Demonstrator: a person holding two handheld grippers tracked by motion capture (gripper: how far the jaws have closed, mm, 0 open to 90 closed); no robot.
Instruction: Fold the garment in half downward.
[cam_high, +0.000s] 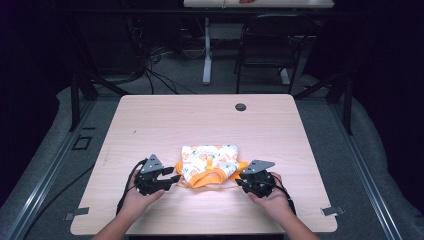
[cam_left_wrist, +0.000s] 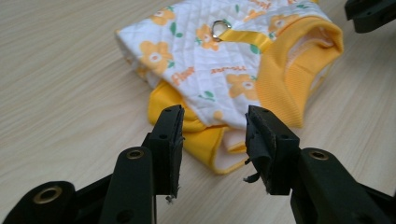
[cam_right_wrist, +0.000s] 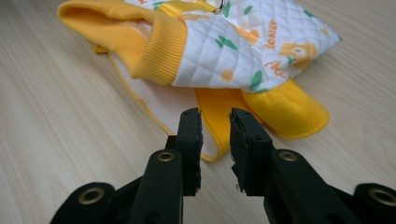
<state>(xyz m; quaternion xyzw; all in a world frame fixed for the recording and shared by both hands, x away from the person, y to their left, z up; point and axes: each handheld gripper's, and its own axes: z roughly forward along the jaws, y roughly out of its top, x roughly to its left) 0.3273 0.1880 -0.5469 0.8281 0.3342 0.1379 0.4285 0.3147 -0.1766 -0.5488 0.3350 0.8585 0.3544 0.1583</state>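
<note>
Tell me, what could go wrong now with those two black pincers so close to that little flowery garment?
The left tool is open around only the thin yellow hem of the garment, so a pinch there could slip off. The right tool, open a little, faces layered yellow flaps; it might catch just one, or several, and bunch things up. Pads on the left tool look frayed, which may weaken its grip.

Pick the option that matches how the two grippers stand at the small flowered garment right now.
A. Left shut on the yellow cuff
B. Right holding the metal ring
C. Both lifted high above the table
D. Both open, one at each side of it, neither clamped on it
D: the left gripper and the right gripper each show a gap between their jaws, at opposite sides of the garment, which lies on the table.
</note>
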